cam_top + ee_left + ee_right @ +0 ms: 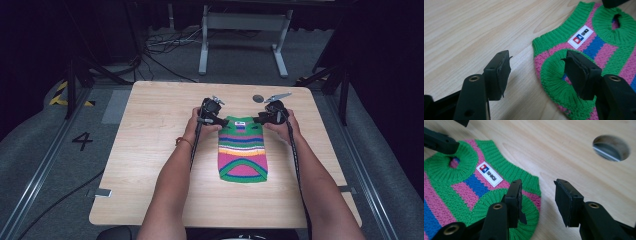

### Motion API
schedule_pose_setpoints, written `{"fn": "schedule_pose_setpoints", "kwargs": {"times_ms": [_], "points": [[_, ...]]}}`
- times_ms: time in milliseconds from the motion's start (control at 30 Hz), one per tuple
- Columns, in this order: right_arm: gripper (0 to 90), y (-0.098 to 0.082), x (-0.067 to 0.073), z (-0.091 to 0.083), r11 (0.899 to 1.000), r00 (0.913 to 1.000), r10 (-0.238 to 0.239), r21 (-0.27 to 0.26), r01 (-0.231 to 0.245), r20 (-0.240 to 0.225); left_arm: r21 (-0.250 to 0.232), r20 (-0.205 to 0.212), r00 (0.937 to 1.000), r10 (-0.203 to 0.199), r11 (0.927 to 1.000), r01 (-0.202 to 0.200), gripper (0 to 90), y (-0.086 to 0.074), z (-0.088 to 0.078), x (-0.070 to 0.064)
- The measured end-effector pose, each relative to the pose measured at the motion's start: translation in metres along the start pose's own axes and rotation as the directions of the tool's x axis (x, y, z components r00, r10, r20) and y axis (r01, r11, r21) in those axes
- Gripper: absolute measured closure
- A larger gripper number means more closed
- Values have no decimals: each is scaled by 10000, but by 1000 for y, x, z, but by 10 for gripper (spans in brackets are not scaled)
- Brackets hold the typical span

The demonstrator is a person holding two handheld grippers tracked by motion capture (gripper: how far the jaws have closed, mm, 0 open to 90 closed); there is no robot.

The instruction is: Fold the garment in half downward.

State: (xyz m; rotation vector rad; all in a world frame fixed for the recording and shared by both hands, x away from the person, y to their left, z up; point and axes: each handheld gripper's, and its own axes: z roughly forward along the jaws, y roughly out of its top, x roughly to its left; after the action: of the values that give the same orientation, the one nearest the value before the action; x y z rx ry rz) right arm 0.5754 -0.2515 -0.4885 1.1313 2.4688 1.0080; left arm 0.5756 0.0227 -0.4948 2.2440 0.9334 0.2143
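A small striped knitted sweater (242, 150) in green, pink, blue and orange lies flat in the middle of the table, with a white label (580, 37) near its far collar. My left gripper (216, 120) hovers open at the sweater's far left corner, one jaw over the green armhole (554, 75), the other over bare wood. My right gripper (260, 119) is open at the far right corner (534, 187), astride the sweater's edge. Nothing is held between either pair of jaws.
The wooden table (150, 150) has a round cable hole (258, 98) just beyond the sweater, also seen as the hole (611, 147) in the right gripper view. Past the table stand a white metal frame (242, 30) and floor cables. Bare wood lies left and right.
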Motion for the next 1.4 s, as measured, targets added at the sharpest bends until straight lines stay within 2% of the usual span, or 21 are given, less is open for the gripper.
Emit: {"fn": "schedule_pose_setpoints", "kwargs": {"times_ms": [67,167,233,300,400,433,500,533,600,733,800,867,933,1067,1100,1167,1200,1233,1300,1333,1400], "points": [[577,-2,2,8,9995,9999,75,297,-71,-122,164,132,9998,-135,9998,133,365,-3,6,1],[581,-3,1,11,9993,9998,127,356,-122,-128,-20,236,9995,-204,9998,205,351,-4,7,-2],[593,-3,1,11,9988,9995,230,442,-222,-193,65,-42,9999,94,9999,-93,363,-4,8,-6],[621,-3,2,11,9986,9995,232,487,-221,-210,29,-10,9999,160,9999,-160,394,-4,8,-8],[732,-1,6,11,9981,9992,184,589,-164,-345,-33,233,9991,352,9994,-351,547,-5,6,-9],[760,-1,7,11,9980,9990,213,610,-189,-393,-69,360,9990,283,9996,-281,585,-6,6,-8],[819,-1,10,10,9981,9992,166,604,-143,-376,13,389,9985,386,9993,-387,740,-6,4,-8],[831,-1,11,9,9984,9992,77,564,-55,-389,13,389,9985,386,9993,-387,767,-6,4,-8],[838,-2,13,7,9989,9989,32,462,-10,-478,87,135,9966,807,9967,-809,800,-6,1,-10],[840,-3,15,1,9997,9977,-69,247,86,-681,-186,55,9956,935,9955,-933,821,-5,-7,-11],[839,-3,18,-6,9999,9971,-100,-52,96,-759,-447,-32,9939,1099,9929,-1099,821,-4,-15,-13],[839,-2,21,-13,9993,9963,-138,-363,107,-849,-482,-161,9901,1391,9890,-1397,822,-4,-24,-15],[839,-2,24,-22,9973,9955,-351,-680,291,-884,-663,-107,9894,1452,9871,-1455,822,-4,-30,-18],[839,-1,33,-42,9903,9919,-708,-1265,572,-1056,-906,-134,9808,1946,9766,-1950,823,-4,-49,-27],[839,-1,33,-42,9903,9919,-708,-1265,572,-1056,-906,-134,9808,1946,9766,-1950,823,-4,-49,-27],[838,-1,38,-53,9847,9891,-985,-1542,810,-1095,-1083,-130,9759,2177,9700,-2178,823,-5,-59,-32],[837,-1,40,-57,9830,9877,-1077,-1607,888,-1133,-1150,-73,9758,2186,9692,-2180,823,-5,-61,-34],[836,-2,41,-59,9818,9866,-1125,-1661,921,-1178,-1179,-46,9719,2354,9650,-2343,823,-6,-66,-37],[833,-4,46,-67,9769,9820,-1412,-1781,1177,-1254,-1326,-3,9693,2458,9608,-2436,823,-8,-72,-41],[832,-6,47,-70,9753,9805,-1482,-1832,1232,-1295,-1352,-40,9651,2620,9561,-2601,822,-10,-75,-44],[831,-9,51,-77,9704,9757,-1687,-1971,1396,-1398,-1384,26,9608,2772,9517,-2742,821,-14,-79,-48]]}}
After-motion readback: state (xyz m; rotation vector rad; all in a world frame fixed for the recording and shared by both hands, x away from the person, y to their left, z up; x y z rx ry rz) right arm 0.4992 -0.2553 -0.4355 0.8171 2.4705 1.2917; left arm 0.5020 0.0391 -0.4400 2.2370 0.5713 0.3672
